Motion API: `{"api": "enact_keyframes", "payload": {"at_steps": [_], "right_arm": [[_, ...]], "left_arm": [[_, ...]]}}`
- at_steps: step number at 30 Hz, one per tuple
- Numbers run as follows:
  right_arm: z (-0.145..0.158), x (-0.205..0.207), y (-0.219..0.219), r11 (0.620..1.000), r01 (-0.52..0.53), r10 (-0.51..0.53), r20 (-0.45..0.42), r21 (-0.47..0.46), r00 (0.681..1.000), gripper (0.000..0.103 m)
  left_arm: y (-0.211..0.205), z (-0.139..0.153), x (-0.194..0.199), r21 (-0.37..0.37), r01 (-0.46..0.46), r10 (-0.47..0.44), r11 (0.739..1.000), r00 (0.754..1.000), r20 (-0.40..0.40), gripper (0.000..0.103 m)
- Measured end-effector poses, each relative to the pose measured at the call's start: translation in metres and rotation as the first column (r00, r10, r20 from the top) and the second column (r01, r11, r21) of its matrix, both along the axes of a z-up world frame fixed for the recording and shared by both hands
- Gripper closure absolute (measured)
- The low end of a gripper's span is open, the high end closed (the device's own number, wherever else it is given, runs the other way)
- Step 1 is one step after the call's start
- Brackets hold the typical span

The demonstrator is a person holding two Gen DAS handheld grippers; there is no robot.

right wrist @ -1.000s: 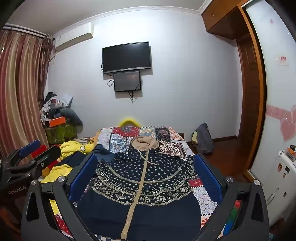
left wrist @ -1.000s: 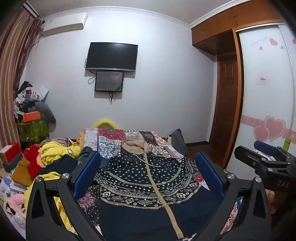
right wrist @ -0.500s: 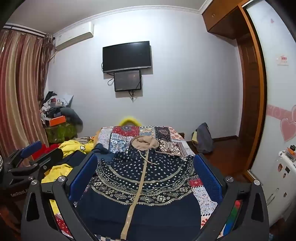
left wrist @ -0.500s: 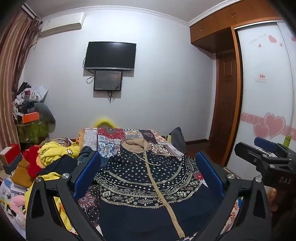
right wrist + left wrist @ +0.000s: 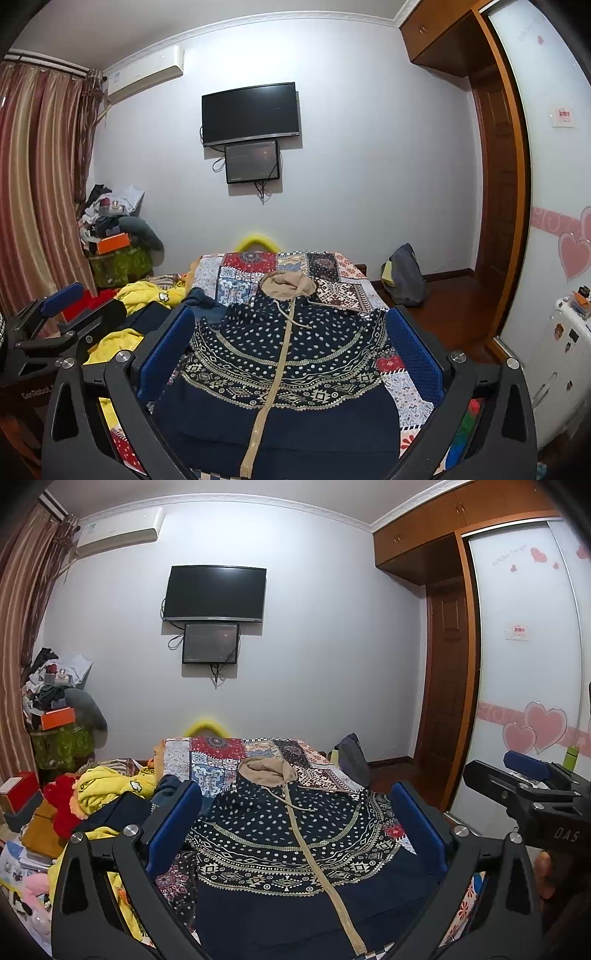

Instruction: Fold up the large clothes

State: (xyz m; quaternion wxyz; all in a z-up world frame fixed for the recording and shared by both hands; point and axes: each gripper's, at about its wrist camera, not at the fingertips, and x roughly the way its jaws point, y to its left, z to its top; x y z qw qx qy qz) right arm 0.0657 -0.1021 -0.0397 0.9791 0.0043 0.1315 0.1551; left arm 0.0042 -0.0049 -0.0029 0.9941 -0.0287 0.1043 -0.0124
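Observation:
A navy patterned zip hoodie [image 5: 280,834] with a tan hood and tan zipper lies flat, front up, on the patchwork bedspread [image 5: 221,760]; it also shows in the right wrist view [image 5: 284,354]. My left gripper [image 5: 295,823] is open and empty, held above the hoodie's near end. My right gripper [image 5: 291,343] is open and empty above the same garment. Each gripper shows at the edge of the other's view: the right one [image 5: 528,786] at right, the left one [image 5: 62,317] at left.
A heap of yellow, red and dark clothes [image 5: 107,794] lies left of the hoodie. A cluttered stand [image 5: 55,723] stands in the left corner. A dark bag [image 5: 404,277] sits on the floor at right. A wardrobe [image 5: 524,664] is close on the right.
Both grippers have drifted slightly; the view shifts a little. Both stay open and empty. The hoodie has not moved.

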Motion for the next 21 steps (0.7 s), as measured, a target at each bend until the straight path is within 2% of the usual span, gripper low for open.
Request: {"api": "enact_keyframes", "payload": {"at_steps": [21], "right_arm": [[0.0, -0.0009, -0.003, 1.0, -0.001, 0.001, 0.003, 0.015, 1.0, 0.0]], "left_arm": [[-0.0016, -0.0008, 0.0027, 0.009, 0.002, -0.002, 1.0, 1.0, -0.009, 0.0]]}}
